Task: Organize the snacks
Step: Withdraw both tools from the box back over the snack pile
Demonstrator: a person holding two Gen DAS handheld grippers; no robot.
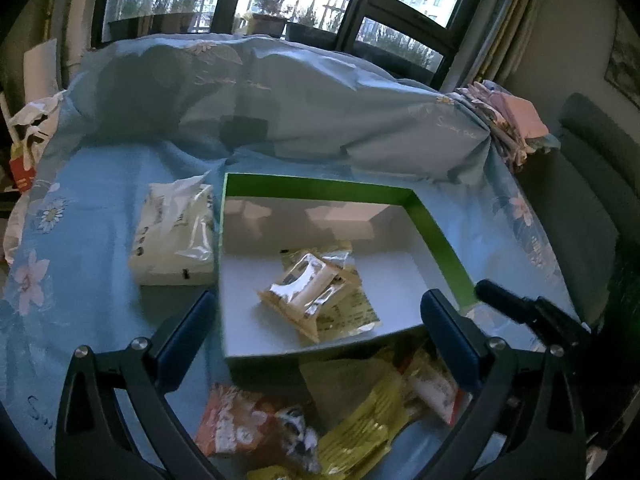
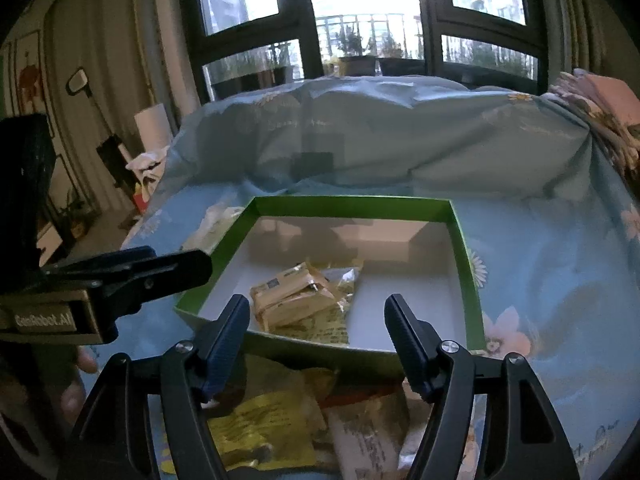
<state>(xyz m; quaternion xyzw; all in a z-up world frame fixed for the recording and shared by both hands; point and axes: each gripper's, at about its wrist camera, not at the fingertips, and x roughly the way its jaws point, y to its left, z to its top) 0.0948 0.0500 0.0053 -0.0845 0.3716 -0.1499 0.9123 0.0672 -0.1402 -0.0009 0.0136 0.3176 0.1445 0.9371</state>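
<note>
- Reaching down for the loose snack packets [image 1: 304,428] heaped nearest both cameras could go badly, I judge: the yellow packet [image 1: 360,428] and the orange packet [image 1: 236,420] overlap each other and a white-and-red packet [image 1: 434,392], so one pinch may drag up two, or slide off the glossy film
- The left gripper [image 1: 316,332] has its fingers [image 1: 186,340] spread wide with nothing between them, and the right gripper [image 2: 316,344] is also released and empty; the two hang close together over the same heap, so they could knock into each other going for the same packet
- The near wall of the green box [image 1: 436,232] stands just beyond the heap, touching or almost touching it; a packet carried low could catch that wall and shove or tip the light box on the soft blue floral sheet [image 1: 80,240], which gives no firm footing
- Inside the box a few tan-and-silver packets [image 1: 316,292] already lie stacked near the middle; dropping more on top could send them sliding into an untidy pile
- The soft tissue pack [image 1: 176,236] sits just beside the box's left wall and could be mistaken for a snack or nudged by the left gripper
- Farther off, the bunched quilt [image 1: 280,100] rises behind the box; pushing the box back would ride it up against that slope
</note>
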